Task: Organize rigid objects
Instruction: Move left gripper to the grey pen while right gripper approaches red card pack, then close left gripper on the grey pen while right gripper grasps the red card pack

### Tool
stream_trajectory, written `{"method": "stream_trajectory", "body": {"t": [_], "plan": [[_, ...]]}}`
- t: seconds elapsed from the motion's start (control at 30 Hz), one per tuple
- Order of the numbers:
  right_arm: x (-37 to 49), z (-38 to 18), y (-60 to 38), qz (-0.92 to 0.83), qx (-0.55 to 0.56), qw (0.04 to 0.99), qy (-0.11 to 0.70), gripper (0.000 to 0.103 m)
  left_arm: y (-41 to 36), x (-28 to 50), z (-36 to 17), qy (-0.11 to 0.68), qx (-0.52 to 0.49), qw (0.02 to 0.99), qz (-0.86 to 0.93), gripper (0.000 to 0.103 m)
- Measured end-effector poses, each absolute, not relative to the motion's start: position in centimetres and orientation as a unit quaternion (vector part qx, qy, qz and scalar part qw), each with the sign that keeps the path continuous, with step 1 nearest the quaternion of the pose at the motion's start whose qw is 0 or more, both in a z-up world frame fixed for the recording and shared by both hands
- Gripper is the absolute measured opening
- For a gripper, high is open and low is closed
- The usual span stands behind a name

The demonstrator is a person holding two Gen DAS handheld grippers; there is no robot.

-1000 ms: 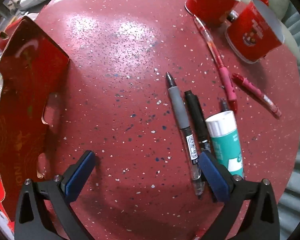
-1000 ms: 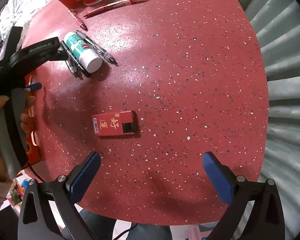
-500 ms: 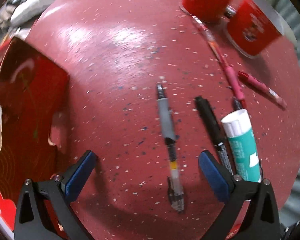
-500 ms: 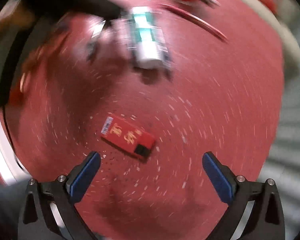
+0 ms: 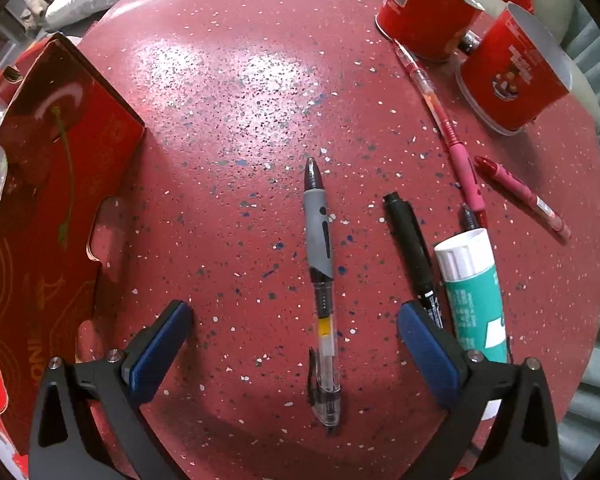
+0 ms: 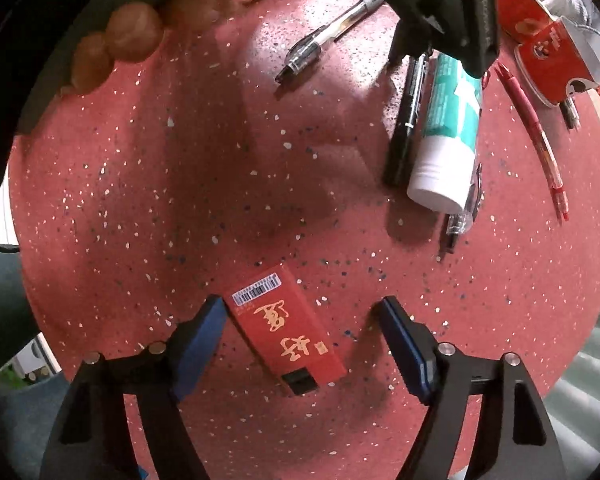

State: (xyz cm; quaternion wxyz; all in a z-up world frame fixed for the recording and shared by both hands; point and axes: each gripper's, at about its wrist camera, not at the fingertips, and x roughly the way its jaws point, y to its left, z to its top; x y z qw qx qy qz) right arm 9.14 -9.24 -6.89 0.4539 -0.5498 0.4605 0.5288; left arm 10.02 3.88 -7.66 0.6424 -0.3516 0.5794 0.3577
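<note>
My wide-open left claw (image 5: 292, 334) straddles the grey-gripped clear ballpoint pen (image 5: 320, 280) on the speckled red desk (image 5: 228, 120), my wide-open right claw (image 6: 302, 338) straddles the skewed flat red card box (image 6: 288, 330), so closing may twist the box or roll the pen.

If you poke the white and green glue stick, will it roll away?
Probably a little. The glue stick is a round tube lying on its side on the smooth table, so a sideways nudge would likely roll it. The black marker lies right beside it and might stop it that way. It looks stiff, so it should not bend or squash.
</note>
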Motion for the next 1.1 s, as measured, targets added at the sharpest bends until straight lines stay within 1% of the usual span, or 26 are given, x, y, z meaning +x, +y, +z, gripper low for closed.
{"method": "stream_trajectory", "body": {"t": [0.03,0.07,0.13,0.17,0.2,0.23,0.27,0.3,0.37,0.4,0.43,0.47,0.57,0.7,0.73,0.8,0.87,1.0,1.1], "plan": [[9.2,-6.7,-9.3,0.528,-0.549,0.453,0.463,0.069,4.0,10.1,-7.7,0.582,-0.354,0.639,0.356,0.103],[9.1,-6.6,-9.5,0.528,-0.549,0.453,0.463,0.064,4.2,10.0,-7.5,0.586,-0.359,0.634,0.356,0.103],[8.7,-6.2,-9.7,0.526,-0.544,0.457,0.468,0.040,5.2,10.3,-7.8,0.588,-0.369,0.624,0.359,0.101],[8.6,-6.1,-9.8,0.517,-0.543,0.462,0.474,0.037,5.3,10.3,-7.8,0.589,-0.374,0.620,0.360,0.099],[9.6,-5.7,-9.9,0.511,-0.536,0.465,0.485,0.037,5.1,10.5,-7.8,0.590,-0.374,0.619,0.359,0.097],[9.9,-5.7,-10.0,0.502,-0.528,0.470,0.498,0.037,5.2,10.9,-7.4,0.592,-0.371,0.621,0.356,0.090],[10.4,-5.6,-10.2,0.489,-0.518,0.480,0.512,0.037,4.8,11.3,-7.0,0.595,-0.361,0.629,0.346,0.080],[10.7,-5.5,-10.5,0.481,-0.511,0.487,0.519,0.037,4.4,11.6,-6.7,0.599,-0.352,0.634,0.339,0.075],[11.7,-4.8,-11.1,0.461,-0.483,0.510,0.542,0.037,3.8,12.0,-6.3,0.608,-0.341,0.639,0.325,0.051],[12.2,-4.4,-11.5,0.451,-0.466,0.522,0.554,0.037,3.7,11.9,-6.1,0.609,-0.341,0.640,0.323,0.043],[12.4,-3.9,-11.9,0.442,-0.445,0.532,0.568,0.037,3.6,11.8,-6.0,0.610,-0.341,0.639,0.322,0.018],[12.9,-3.4,-12.4,0.433,-0.420,0.542,0.585,0.037,3.5,11.6,-6.0,0.615,-0.342,0.636,0.316,0.013],[14.0,-2.5,-13.8,0.393,-0.370,0.570,0.619,0.036,3.1,10.6,-5.7,0.623,-0.348,0.637,0.291,0.011],[14.9,-1.5,-15.1,0.359,-0.295,0.591,0.659,0.036,0.9,8.7,-3.9,0.630,-0.314,0.665,0.250,0.011],[15.1,-1.4,-15.4,0.354,-0.282,0.593,0.666,0.034,0.3,8.3,-3.4,0.632,-0.307,0.670,0.240,0.011],[15.9,-1.1,-16.6,0.342,-0.255,0.595,0.681,0.026,-1.3,6.9,-2.2,0.636,-0.296,0.680,0.215,0.011],[15.7,-0.7,-17.2,0.331,-0.232,0.598,0.692,0.026,-2.9,5.6,-1.3,0.643,-0.284,0.685,0.192,0.011],[15.2,-0.9,-18.8,0.316,-0.226,0.597,0.702,0.026,-4.7,2.9,-0.9,0.650,-0.276,0.686,0.174,0.011],[15.3,-2.6,-19.0,0.299,-0.217,0.590,0.718,0.026,-4.3,0.9,-0.8,0.649,-0.294,0.681,0.170,0.011]]}}
